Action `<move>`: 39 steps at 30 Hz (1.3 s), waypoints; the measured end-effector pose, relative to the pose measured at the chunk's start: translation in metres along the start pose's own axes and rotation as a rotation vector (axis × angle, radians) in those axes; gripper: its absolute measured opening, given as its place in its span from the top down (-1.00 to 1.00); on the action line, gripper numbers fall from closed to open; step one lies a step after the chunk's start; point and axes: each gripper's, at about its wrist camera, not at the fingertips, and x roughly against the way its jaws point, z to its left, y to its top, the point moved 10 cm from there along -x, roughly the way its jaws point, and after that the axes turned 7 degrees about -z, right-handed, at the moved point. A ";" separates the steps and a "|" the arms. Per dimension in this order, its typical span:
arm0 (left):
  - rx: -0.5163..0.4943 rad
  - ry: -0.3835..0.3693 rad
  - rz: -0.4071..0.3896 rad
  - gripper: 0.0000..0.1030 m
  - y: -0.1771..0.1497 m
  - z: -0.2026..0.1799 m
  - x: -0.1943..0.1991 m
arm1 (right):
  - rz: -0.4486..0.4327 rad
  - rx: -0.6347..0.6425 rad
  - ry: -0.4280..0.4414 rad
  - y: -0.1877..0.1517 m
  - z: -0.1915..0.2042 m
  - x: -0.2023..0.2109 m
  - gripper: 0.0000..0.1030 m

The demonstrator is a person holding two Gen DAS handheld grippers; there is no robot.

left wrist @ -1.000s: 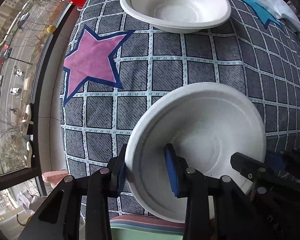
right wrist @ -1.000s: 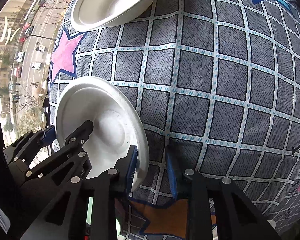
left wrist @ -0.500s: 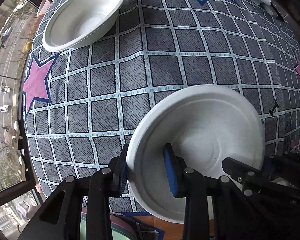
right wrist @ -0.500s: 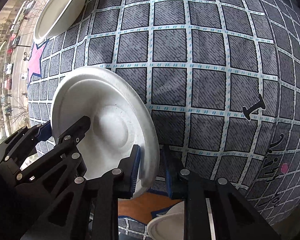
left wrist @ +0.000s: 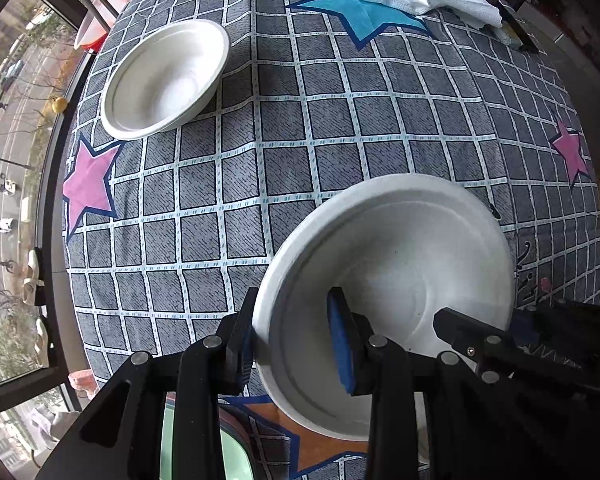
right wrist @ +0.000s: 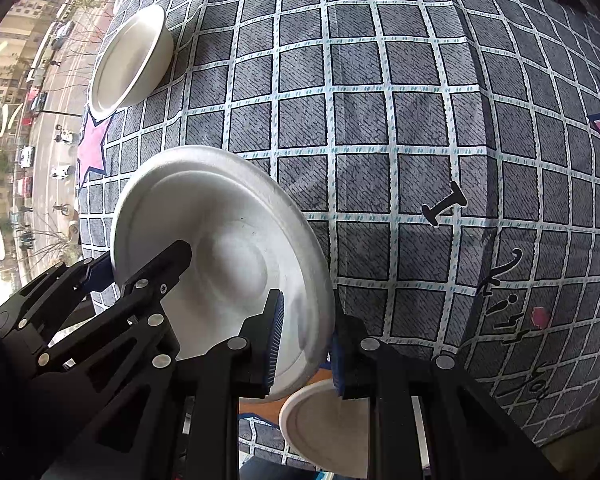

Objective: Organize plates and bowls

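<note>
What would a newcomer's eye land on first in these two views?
The white bowl held above the checked tablecloth draws the eye first, with the left gripper on its near-left rim and the right gripper on the opposite rim. Next comes a second white bowl resting far left near the window, then a pale plate lying below at the near edge.

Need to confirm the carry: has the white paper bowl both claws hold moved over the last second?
Yes. In the left wrist view the held white paper bowl has travelled away from the pink star on the checked tablecloth, toward the orange star.
</note>
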 end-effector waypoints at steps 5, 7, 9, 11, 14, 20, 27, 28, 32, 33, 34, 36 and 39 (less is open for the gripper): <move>-0.046 -0.019 -0.014 0.30 -0.014 -0.025 0.019 | -0.008 -0.013 0.000 -0.011 -0.009 0.020 0.54; -0.051 -0.032 -0.014 0.30 -0.026 -0.036 0.024 | -0.007 -0.032 0.005 -0.021 -0.018 0.026 0.54; -0.067 -0.043 -0.012 0.30 -0.035 -0.049 0.025 | -0.003 -0.051 0.001 -0.032 -0.027 0.032 0.54; -0.098 -0.043 -0.013 0.30 -0.043 -0.065 0.026 | -0.002 -0.065 -0.008 -0.047 -0.033 0.035 0.54; -0.144 -0.051 -0.010 0.30 -0.051 -0.079 0.025 | 0.001 -0.085 -0.021 -0.064 -0.044 0.040 0.54; -0.197 -0.073 0.013 0.29 -0.068 -0.101 0.020 | 0.005 -0.142 -0.042 -0.093 -0.068 0.045 0.54; -0.237 -0.074 0.044 0.10 -0.084 -0.113 0.014 | 0.004 -0.184 -0.066 -0.115 -0.091 0.046 0.54; -0.238 -0.062 0.040 -0.13 -0.085 -0.111 0.015 | 0.001 -0.186 -0.076 -0.115 -0.094 0.046 0.54; -0.225 -0.034 -0.007 -0.56 -0.085 -0.095 0.023 | 0.006 -0.211 -0.094 -0.131 -0.097 0.045 0.39; -0.216 -0.032 -0.009 -0.56 -0.085 -0.090 0.024 | 0.007 -0.220 -0.099 -0.134 -0.100 0.046 0.23; -0.205 -0.033 -0.005 -0.56 -0.087 -0.085 0.025 | -0.002 -0.228 -0.110 -0.140 -0.103 0.049 -0.18; -0.175 -0.029 0.007 -0.57 -0.091 -0.073 0.024 | -0.028 -0.238 -0.106 -0.144 -0.110 0.057 -0.47; -0.134 -0.025 0.033 -0.57 -0.104 -0.056 0.020 | -0.027 -0.269 -0.119 -0.149 -0.116 0.060 -0.47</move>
